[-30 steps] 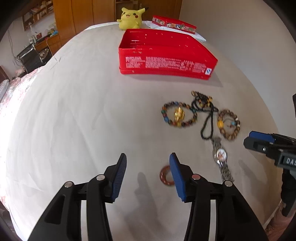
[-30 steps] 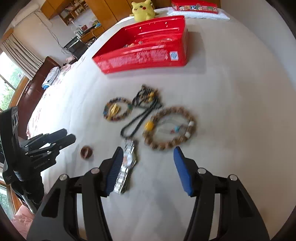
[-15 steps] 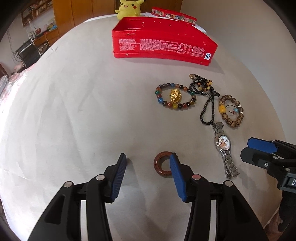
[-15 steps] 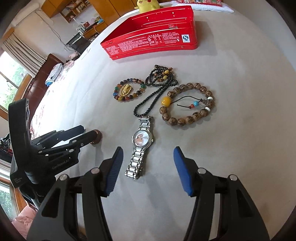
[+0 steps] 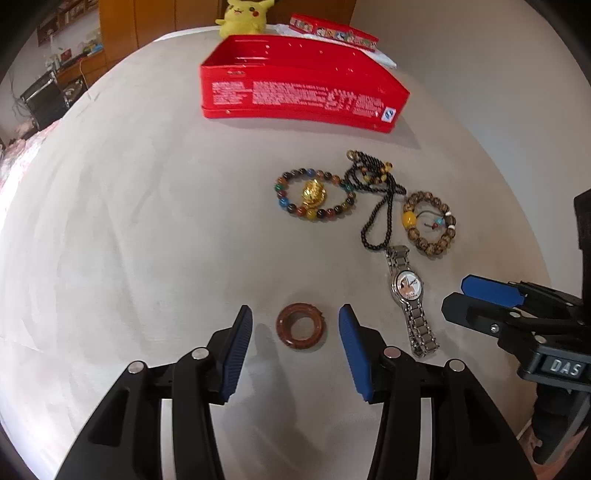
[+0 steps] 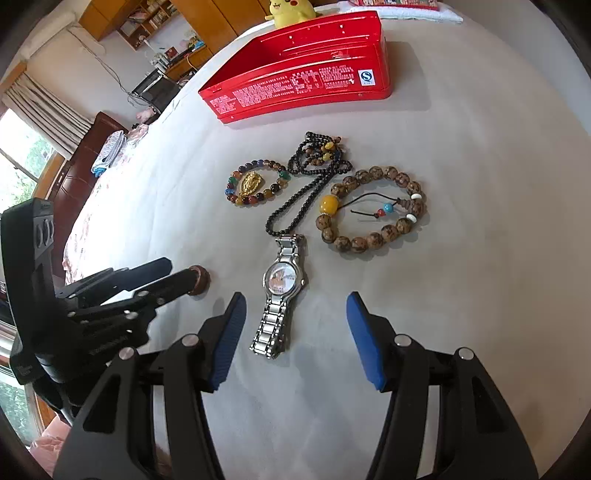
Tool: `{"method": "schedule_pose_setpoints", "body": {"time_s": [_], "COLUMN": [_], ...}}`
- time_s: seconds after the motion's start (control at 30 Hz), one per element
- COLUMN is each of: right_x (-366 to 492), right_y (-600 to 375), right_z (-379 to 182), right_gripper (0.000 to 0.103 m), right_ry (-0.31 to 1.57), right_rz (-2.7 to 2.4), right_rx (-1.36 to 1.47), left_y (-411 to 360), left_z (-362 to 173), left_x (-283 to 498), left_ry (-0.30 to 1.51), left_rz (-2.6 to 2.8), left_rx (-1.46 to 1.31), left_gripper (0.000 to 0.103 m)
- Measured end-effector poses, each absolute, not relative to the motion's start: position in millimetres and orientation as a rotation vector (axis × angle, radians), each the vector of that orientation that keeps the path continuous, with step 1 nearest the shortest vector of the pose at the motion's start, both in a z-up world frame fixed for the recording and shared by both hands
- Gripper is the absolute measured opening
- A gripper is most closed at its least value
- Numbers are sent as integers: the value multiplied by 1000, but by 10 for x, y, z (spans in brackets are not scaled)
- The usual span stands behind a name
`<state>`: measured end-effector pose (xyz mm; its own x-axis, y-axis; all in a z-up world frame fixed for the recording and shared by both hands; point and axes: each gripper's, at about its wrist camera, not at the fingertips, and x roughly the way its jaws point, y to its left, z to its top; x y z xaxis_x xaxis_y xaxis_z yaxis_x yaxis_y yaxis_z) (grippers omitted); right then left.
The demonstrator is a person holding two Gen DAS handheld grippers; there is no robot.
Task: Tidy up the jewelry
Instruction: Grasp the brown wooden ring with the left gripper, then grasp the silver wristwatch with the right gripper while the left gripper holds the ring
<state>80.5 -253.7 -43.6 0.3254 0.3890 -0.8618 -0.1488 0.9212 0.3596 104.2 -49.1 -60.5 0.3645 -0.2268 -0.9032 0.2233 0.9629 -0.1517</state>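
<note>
A brown ring (image 5: 301, 329) lies on the white cloth between the open fingers of my left gripper (image 5: 295, 325); the pads do not touch it. In the right wrist view the ring (image 6: 200, 280) peeks past the left gripper's fingertips. My right gripper (image 6: 293, 321) is open and empty, with the band end of a silver watch (image 6: 281, 288) between its fingers. The watch (image 5: 408, 290) lies right of the ring. Beyond lie a multicoloured bead bracelet with a gold charm (image 5: 314, 197), a black bead necklace (image 5: 380, 206) and a brown wooden bead bracelet (image 5: 430, 223). An open red tin (image 5: 299, 83) stands farther back.
A yellow plush toy (image 5: 243, 16) and a flat red box (image 5: 332, 31) sit behind the tin at the far edge of the cloth-covered surface (image 5: 129, 203). Wooden cabinets and a window lie off to the left in the right wrist view.
My left gripper moved right and forward so the brown ring now lies between its fingers. My right gripper moved forward over the watch's band end. Both stayed open.
</note>
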Motion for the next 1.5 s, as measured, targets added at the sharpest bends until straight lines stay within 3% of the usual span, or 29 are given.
{"method": "schedule_pose_setpoints", "body": {"time_s": [0.3,0.43,1.1,1.17,1.3,1.5], "right_x": [795,811,957,954,963,958], "right_y": [-2533,-2497,-1956,-1925,-1955,-2058], "right_z": [-442,-448,-652,-660,-660,-630], "right_gripper": [57,57,57,54,33,31], "right_ry": [1193,1200,1227,1219,1211,1221], "right_rz": [358,346,283,269,220,241], "right_rx": [223,215,37,8,-18,51], "left_y": [-533,-507,-120,-118,-142,-141], "left_z": [-717,-721,-540,-541,-539,-588], "left_x": [1094,1082,1146,1141,1119,1113], "left_ry": [1187,1173,1134,1137,1134,1139], "left_rz": [-284,-269,-236,-242,-252,-237], "left_rx": [14,12,-49,-50,-42,-24], "left_gripper": [49,30,29,29,29,29]}}
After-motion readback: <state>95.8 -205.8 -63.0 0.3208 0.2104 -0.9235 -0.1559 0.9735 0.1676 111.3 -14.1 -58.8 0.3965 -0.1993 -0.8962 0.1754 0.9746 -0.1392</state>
